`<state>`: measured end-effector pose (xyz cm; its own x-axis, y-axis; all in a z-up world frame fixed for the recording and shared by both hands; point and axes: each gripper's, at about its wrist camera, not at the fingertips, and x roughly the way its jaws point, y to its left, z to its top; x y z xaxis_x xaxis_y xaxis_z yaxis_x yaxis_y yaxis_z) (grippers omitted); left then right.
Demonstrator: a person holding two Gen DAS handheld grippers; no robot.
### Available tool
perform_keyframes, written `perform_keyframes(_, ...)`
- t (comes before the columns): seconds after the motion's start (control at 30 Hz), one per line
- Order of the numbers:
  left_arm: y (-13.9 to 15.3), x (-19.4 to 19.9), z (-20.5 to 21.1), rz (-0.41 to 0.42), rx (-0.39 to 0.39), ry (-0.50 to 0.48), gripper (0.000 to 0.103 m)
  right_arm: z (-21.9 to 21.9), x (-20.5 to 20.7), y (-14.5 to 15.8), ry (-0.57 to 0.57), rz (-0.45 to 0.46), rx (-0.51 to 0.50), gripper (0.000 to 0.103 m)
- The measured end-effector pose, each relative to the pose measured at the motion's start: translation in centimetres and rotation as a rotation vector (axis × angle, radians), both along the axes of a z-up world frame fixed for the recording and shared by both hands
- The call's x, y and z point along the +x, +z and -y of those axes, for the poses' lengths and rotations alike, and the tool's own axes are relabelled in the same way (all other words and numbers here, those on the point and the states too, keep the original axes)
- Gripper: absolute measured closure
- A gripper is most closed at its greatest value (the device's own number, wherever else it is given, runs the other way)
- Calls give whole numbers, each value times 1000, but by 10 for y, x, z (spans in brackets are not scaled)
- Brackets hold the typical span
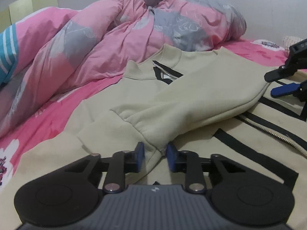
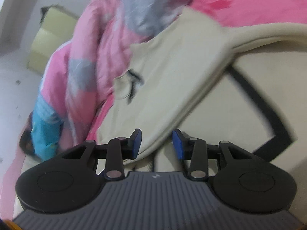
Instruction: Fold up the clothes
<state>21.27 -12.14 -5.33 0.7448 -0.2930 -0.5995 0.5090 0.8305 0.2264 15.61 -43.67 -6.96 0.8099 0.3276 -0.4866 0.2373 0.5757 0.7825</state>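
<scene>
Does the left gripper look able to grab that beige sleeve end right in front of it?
Probably yes. The left gripper has its jaws open on either side of the sleeve cuff of the beige sweatshirt, and nothing lies between them.

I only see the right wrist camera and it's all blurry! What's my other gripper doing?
Observer: Your left gripper is open, and the end of the sweatshirt sleeve sits between its blue pads.
Operator: Where does that sleeve go?
Observer: It lies folded across the front of the sweatshirt, below the collar.
Operator: Is there something I can't see under it?
Observer: Yes, a zipper runs along the striped cloth underneath.
Operator: Do you see my right gripper?
Observer: Yes. From the left camera the right gripper is open at the sweatshirt's far edge.
</scene>
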Motion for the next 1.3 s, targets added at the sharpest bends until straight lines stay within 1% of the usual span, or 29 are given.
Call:
perform_keyframes(0.03, 2, -2, -1, 6, 9, -7, 81, 7, -1, -4, -27, -9, 18, 70)
perform_keyframes(0.1, 5, -6, -4, 18, 28, -22, 82, 19, 1, -10, -63, -9, 68, 70)
perform_keyframes(0.17, 8, -10, -6, 30, 46, -36, 83, 25, 5, -10, -93, -3, 71, 70)
perform_keyframes(0.2, 9, -12, -7, 33, 61, -50, 82, 27, 9, -9, -110, 1, 56, 70)
perform_keyframes(0.23, 7, -12, -7, 20, 83, -68, 82, 27, 13, -8, -127, 1, 44, 69)
perform_keyframes(0.3, 4, -14, -7, 7, 121, -98, 78, 30, 19, -10, -156, -1, 28, 71)
perform_keyframes(0.37, 4, -20, -9, 10, 151, -118, 76, 36, 19, -12, -176, -16, 45, 75)
perform_keyframes(0.4, 8, -22, -13, -5, 133, -121, 76, 38, 19, -13, -186, -24, 54, 74)
perform_keyframes(0.43, 13, -24, -21, -44, 86, -120, 73, 40, 15, -11, -187, -26, 57, 73)
perform_keyframes(0.47, 19, -26, -30, -84, 37, -118, 72, 39, 10, -7, -187, -26, 43, 72)
perform_keyframes(0.57, 37, -31, -58, -131, -143, -90, 72, 36, -7, 12, -163, 5, -39, 72)
perform_keyframes(0.6, 42, -28, -62, -133, -192, -75, 72, 32, -8, 20, -140, 21, -85, 72)
perform_keyframes(0.63, 46, -23, -61, -121, -235, -64, 73, 28, -9, 28, -117, 38, -131, 72)
perform_keyframes(0.73, 44, -1, -45, -77, -308, -43, 72, 6, 13, 45, -3, 88, -301, 72)
perform_keyframes(0.8, 25, 15, -28, -123, -222, 4, 73, -11, 41, 50, 89, 113, -394, 72)
perform_keyframes(0.83, 15, 23, -20, -146, -177, 28, 74, -22, 55, 50, 131, 112, -470, 72)
perform_keyframes(0.9, 0, 23, -20, -159, -159, 54, 73, -39, 82, 48, 205, 113, -611, 74)
perform_keyframes(0.93, -2, 19, -22, -144, -166, 57, 73, -46, 95, 46, 238, 117, -676, 75)
perform_keyframes(0.97, -3, 16, -22, -133, -163, 59, 73, -46, 106, 42, 252, 111, -713, 79)
perform_keyframes(1.0, -4, 14, -21, -122, -159, 61, 73, -47, 117, 39, 266, 105, -749, 80)
perform_keyframes(1.03, -5, 11, -20, -110, -154, 62, 73, -42, 131, 33, 264, 83, -772, 81)
perform_keyframes(1.1, -6, 10, -23, -96, -170, 66, 73, -30, 157, 16, 243, 7, -866, 82)
perform_keyframes(1.13, -8, 9, -25, -90, -182, 67, 73, -25, 170, 7, 232, -31, -913, 84)
perform_keyframes(1.2, -9, 6, -35, -94, -231, 73, 69, -26, 169, 20, 221, -15, -873, 87)
perform_keyframes(1.3, -10, 9, -47, -123, -313, 78, 68, -28, 167, 38, 206, 11, -813, 87)
